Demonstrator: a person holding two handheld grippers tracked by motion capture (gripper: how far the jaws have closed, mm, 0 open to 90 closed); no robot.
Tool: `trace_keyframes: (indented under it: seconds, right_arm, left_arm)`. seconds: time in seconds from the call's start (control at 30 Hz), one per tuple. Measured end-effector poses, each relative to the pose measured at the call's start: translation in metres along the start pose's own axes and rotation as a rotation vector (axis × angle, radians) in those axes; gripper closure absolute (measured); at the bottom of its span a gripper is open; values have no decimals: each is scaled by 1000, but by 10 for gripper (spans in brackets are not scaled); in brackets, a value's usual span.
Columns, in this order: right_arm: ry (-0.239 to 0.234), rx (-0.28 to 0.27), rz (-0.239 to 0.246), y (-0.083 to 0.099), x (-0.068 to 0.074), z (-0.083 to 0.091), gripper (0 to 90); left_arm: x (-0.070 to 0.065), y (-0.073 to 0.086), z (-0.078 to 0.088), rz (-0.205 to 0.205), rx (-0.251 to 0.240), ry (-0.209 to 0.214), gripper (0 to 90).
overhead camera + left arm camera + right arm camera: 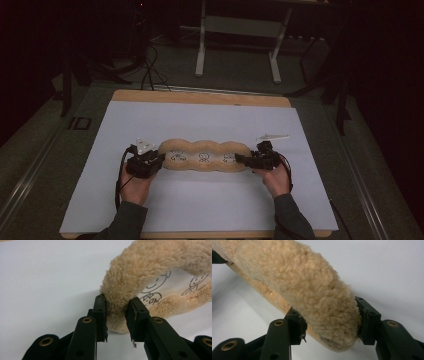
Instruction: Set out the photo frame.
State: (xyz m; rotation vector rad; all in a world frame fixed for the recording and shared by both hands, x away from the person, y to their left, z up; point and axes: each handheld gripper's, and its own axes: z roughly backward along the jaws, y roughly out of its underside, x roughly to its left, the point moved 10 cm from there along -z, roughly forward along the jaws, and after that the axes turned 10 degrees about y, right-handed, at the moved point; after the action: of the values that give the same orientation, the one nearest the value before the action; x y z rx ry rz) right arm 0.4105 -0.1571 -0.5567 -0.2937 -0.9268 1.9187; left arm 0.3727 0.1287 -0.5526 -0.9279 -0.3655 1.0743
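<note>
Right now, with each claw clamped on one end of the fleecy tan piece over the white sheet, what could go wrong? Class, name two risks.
1. The left claw pinches only the rim of the fleecy tan piece; a pull could slip it free.
2. The right claw squeezes thick pile, so its hold may be soft and let that end sag onto the white sheet.

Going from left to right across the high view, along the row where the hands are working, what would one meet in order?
left gripper → tan fleece piece with printed figures → right gripper → small clear plastic item, a little farther back on the white sheet.
</note>
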Motion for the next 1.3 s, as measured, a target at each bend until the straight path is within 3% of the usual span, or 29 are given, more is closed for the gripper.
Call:
trace_keyframes:
  seconds: [0.4, 0.6, 1.0, 1.3]
  right_arm:
    - [-2, -7, -10, 0, -5, 0, 472]
    - [16, -10, 16, 0, -5, -1, 450]
    - [68, -26, 46, 0, -9, 1, 363]
    - [93, -23, 81, 2, -10, 8, 289]
  left_arm:
    - [-5, 1, -1, 10, -7, 13, 714]
    - [-6, 1, -2, 13, -15, 9, 697]
    - [-4, 5, -2, 23, 10, 11, 571]
    - [2, 2, 10, 39, -22, 16, 500]
